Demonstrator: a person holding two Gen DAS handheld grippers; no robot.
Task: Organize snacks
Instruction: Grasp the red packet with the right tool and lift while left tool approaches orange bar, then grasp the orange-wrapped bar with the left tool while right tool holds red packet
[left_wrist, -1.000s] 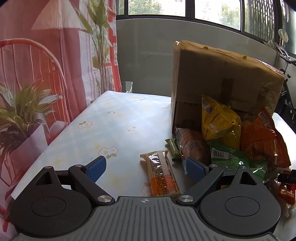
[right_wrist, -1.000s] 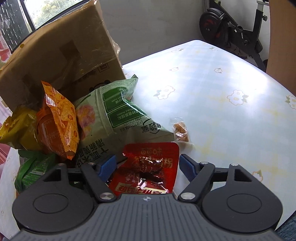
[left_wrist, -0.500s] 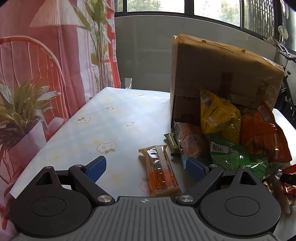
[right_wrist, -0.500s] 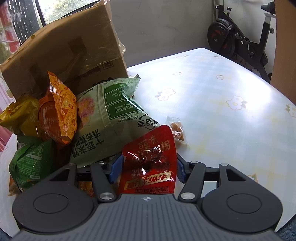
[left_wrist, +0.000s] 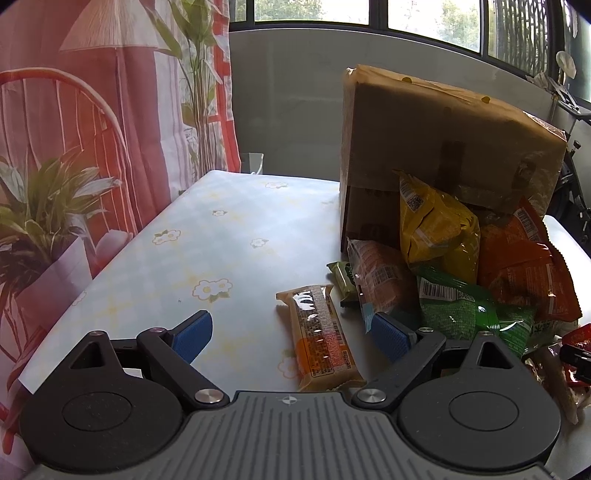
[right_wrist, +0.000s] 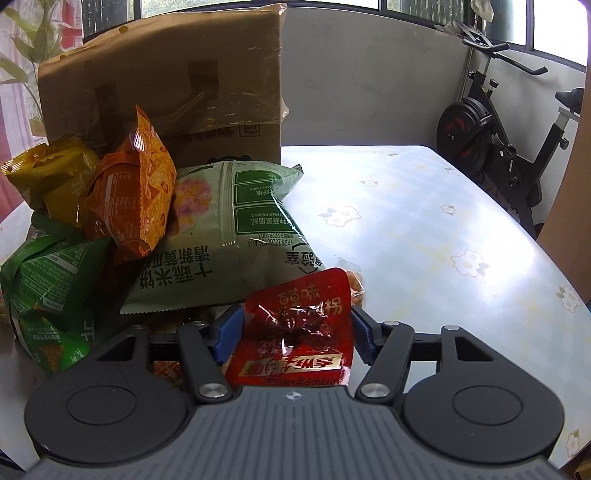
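My right gripper (right_wrist: 297, 332) has a red snack packet (right_wrist: 295, 332) upright between its blue pads, which touch both its sides while the jaws are opening slightly. Just behind it lie a pale green bag (right_wrist: 229, 236), an orange bag (right_wrist: 136, 199), a green bag (right_wrist: 48, 280) and a yellow bag (right_wrist: 48, 173), piled against a cardboard box (right_wrist: 166, 74). My left gripper (left_wrist: 291, 332) stands open low over the table. An orange snack bar (left_wrist: 317, 332) lies flat between its fingers, touching neither.
The flowered tablecloth (left_wrist: 207, 251) has bare room left of the pile, and more (right_wrist: 443, 221) to its right. A small clear packet (right_wrist: 356, 286) lies behind the red one. A curtain (left_wrist: 92, 147) hangs off the left edge, and an exercise bike (right_wrist: 491, 147) stands beyond the right.
The right gripper's pads came in onto the red packet and raised it off the table, and the gripper rolled so the scene now looks level. The left gripper stayed put.
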